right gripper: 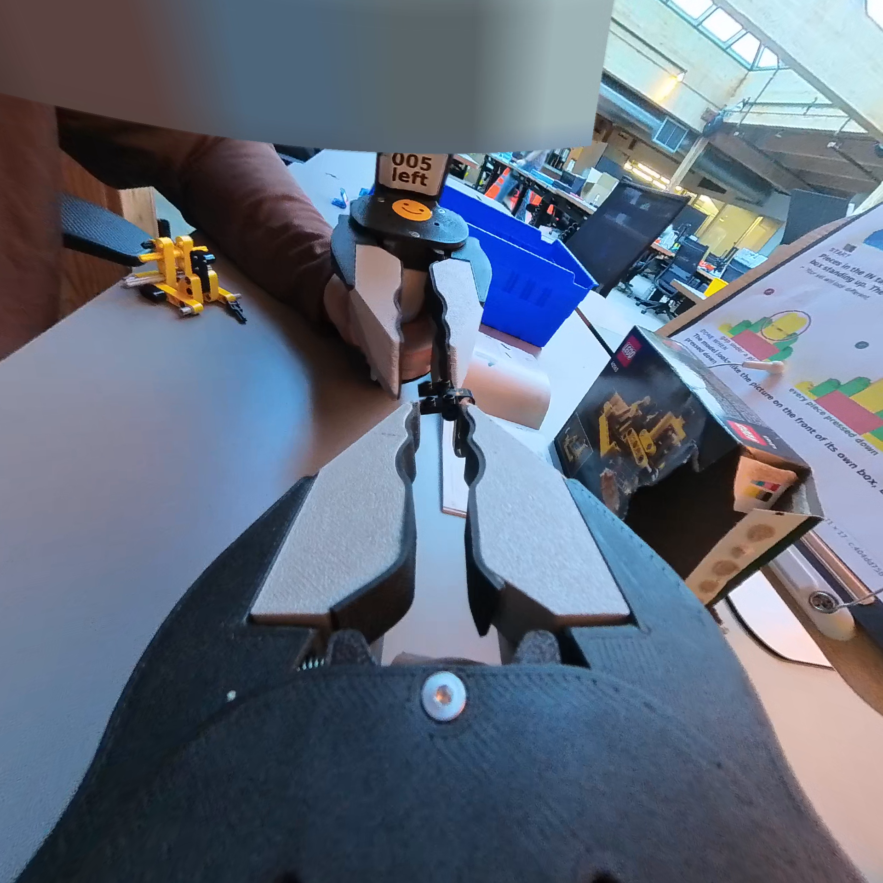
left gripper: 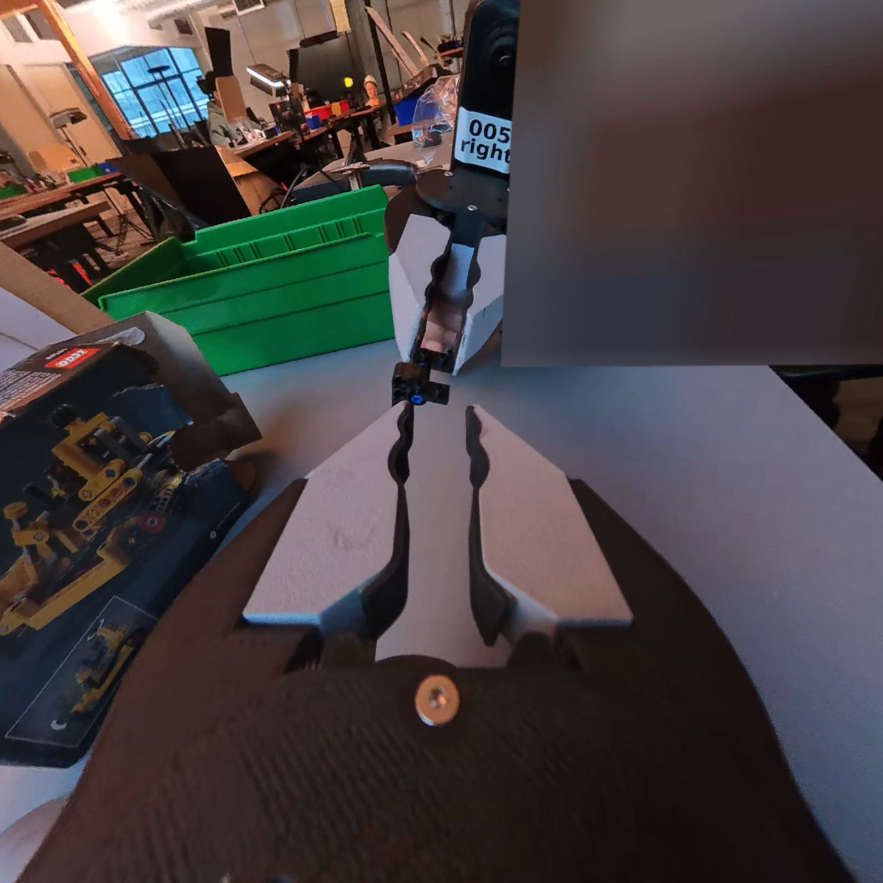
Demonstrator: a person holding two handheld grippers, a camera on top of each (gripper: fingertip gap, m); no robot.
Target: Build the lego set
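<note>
My right gripper [right gripper: 439,408] is shut on a small black lego assembly [right gripper: 446,397] and holds it just above the grey table [right gripper: 143,430]. In the left wrist view the assembly [left gripper: 420,388] shows a blue pin and sticks out of the right gripper [left gripper: 437,358]. My left gripper [left gripper: 438,407] is open and empty, its tips facing the assembly, with the left tip almost touching it. From the right wrist view the left gripper [right gripper: 423,382] stands just beyond the assembly. A partly built yellow and black model [right gripper: 184,279] sits on the table's far left.
The lego set's box [left gripper: 95,501] lies left of my left gripper; it also shows in the right wrist view [right gripper: 669,430]. A green bin [left gripper: 286,282] stands behind it. A blue bin [right gripper: 516,277] and an instruction board [right gripper: 812,363] are to the right. A brown sleeve [right gripper: 239,215] reaches over the table. My two grippers' fingertips are within a few centimetres of each other.
</note>
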